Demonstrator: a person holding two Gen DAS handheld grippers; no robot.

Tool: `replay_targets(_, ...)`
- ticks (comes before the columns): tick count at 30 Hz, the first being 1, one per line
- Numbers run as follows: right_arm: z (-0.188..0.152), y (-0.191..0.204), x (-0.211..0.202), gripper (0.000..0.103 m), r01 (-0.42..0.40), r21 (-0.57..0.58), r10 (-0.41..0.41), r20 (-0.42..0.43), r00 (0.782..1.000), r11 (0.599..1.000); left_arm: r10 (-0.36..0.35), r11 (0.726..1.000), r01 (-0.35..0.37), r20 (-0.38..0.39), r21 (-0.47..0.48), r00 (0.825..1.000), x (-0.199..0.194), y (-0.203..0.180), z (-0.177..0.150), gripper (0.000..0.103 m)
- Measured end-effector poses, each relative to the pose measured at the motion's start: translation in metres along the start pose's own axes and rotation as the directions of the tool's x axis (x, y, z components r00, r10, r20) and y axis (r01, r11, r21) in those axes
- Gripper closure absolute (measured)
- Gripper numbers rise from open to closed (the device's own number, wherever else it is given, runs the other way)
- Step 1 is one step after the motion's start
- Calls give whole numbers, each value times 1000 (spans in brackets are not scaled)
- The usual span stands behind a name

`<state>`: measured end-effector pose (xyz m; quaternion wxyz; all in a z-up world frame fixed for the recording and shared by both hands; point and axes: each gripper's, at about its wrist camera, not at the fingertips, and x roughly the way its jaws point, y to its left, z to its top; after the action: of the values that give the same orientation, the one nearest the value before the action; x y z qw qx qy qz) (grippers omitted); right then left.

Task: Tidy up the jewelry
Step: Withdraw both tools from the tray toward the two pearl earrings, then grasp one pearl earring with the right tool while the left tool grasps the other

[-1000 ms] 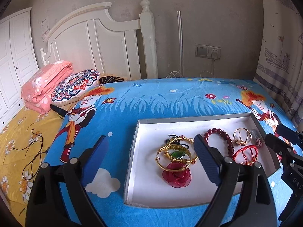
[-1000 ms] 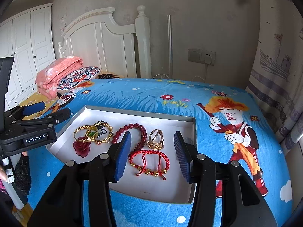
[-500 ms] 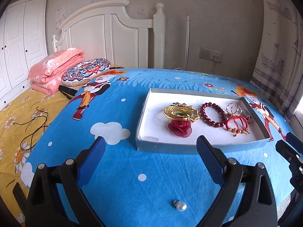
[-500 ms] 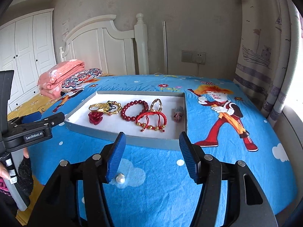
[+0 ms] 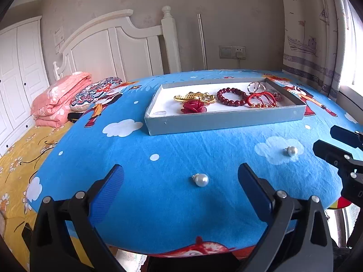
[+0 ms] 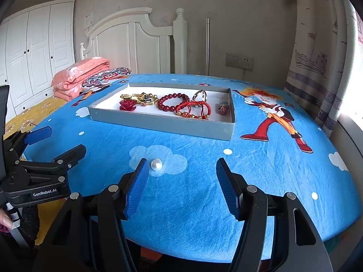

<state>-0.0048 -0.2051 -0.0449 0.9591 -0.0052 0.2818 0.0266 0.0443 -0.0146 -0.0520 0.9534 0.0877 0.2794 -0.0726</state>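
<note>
A grey tray (image 5: 224,119) (image 6: 158,121) with a white floor sits on the blue cartoon cloth and holds gold bangles (image 5: 195,97), a red rose (image 5: 194,107), a dark red bead bracelet (image 5: 231,96), a red cord bracelet (image 5: 261,99) and rings (image 5: 256,87). Two loose pearls lie on the cloth in front of the tray: one (image 5: 201,179) between my left fingers, one (image 5: 291,151) (image 6: 156,164) on a white cloud just right of my right gripper's left pad. My left gripper (image 5: 180,188) is open and empty. My right gripper (image 6: 181,185) is open and empty.
The cloth-covered table's near edge (image 5: 181,249) lies just below both grippers. A bed with yellow sheet (image 5: 20,158), pink quilt (image 5: 59,95) and patterned pillow (image 5: 95,90) stands to the left. A curtain (image 6: 317,68) hangs at the right.
Both grippers have pulled back from over the tray to the near edge of the table and dropped lower. The two loose pearls have come into view.
</note>
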Motion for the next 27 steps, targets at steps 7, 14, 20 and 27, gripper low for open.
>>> replay_targets(7, -4, 10, 12, 44, -31, -12, 31, -50, 998, 999, -43, 998, 42, -25, -43, 999, 3, 7, -8, 6)
replay_targets(14, -2, 8, 22, 46, -32, 25, 33, -54, 998, 999, -51, 997, 48, -33, -67, 998, 10, 10, -10, 10)
replay_targets(20, -2, 19, 35, 54, -31, -9, 31, -66, 997, 999, -60, 997, 58, -39, -57, 997, 18, 6, -9, 16)
replay_targets(27, -1, 29, 44, 79, -37, -45, 34, -59, 998, 998, -69, 993, 63, -53, -96, 996, 24, 14, -13, 20)
